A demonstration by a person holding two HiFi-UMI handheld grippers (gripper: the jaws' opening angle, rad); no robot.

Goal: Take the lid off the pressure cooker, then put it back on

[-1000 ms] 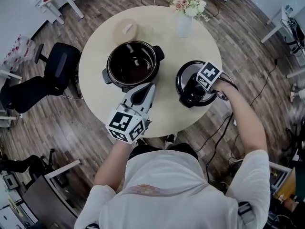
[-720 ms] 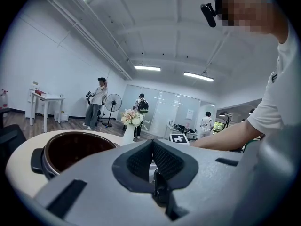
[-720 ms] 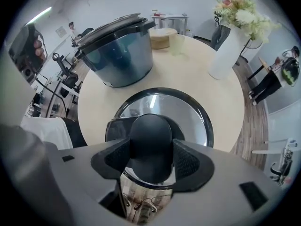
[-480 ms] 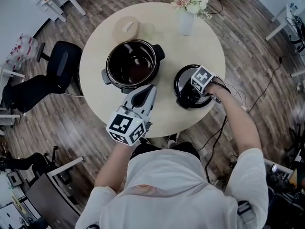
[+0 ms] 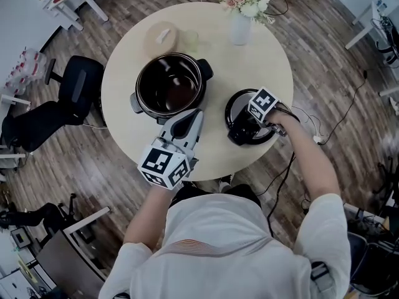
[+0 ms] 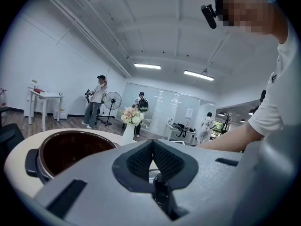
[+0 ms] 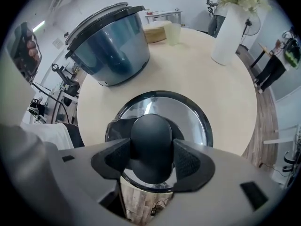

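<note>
The open pressure cooker pot (image 5: 169,87) stands on the round table (image 5: 212,61), left of centre, its dark inside showing. Its lid (image 5: 240,108), shiny steel with a black rim, is low at the table's near right edge; I cannot tell whether it rests there. My right gripper (image 5: 245,126) points down on it, shut on the black lid knob (image 7: 151,140) with a pad on each side. My left gripper (image 5: 193,114) is shut and holds nothing. It hovers at the table's front edge, pointing at the pot (image 6: 70,149).
A white vase of flowers (image 5: 241,17) stands at the table's far side, with a round wooden disc (image 5: 163,37) and a pale cup (image 5: 191,39) behind the pot. A black office chair (image 5: 78,89) is left of the table. Cables lie on the floor at right.
My right gripper has sunk toward the table with the lid in it and shifted slightly left. The left gripper has stayed where it was.
</note>
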